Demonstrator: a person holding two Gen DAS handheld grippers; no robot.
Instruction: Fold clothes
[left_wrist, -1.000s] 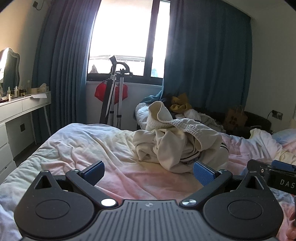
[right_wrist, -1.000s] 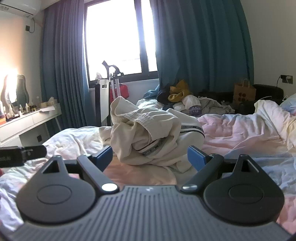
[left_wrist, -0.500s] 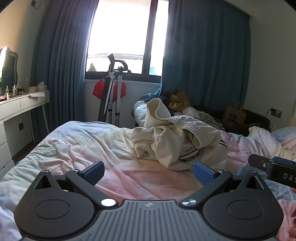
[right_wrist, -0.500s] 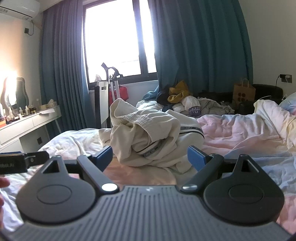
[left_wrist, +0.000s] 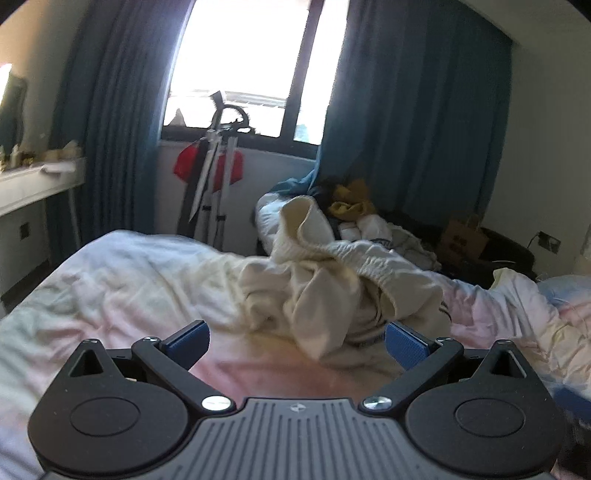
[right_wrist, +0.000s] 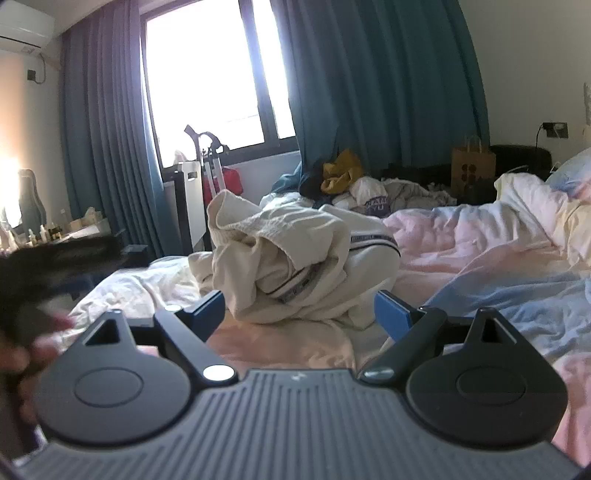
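Note:
A crumpled cream garment with a ribbed cuff and a dark striped band lies in a heap (left_wrist: 332, 288) on the bed's pale pink and white duvet (left_wrist: 122, 291); it also shows in the right wrist view (right_wrist: 295, 266). My left gripper (left_wrist: 297, 341) is open and empty, just short of the heap. My right gripper (right_wrist: 299, 314) is open and empty, close in front of the heap. The left gripper and hand show as a dark blur (right_wrist: 44, 280) at the left of the right wrist view.
A pile of other clothes (right_wrist: 354, 184) lies beyond the bed under blue curtains. A folded metal stand with a red item (left_wrist: 214, 173) stands by the window. A white dresser (left_wrist: 33, 184) is at left. A paper bag (right_wrist: 472, 166) and pillows (right_wrist: 535, 199) are at right.
Both grippers have moved closer to the garment heap. The left gripper is moving fast and blurs in the right wrist view; the right gripper has left the left view.

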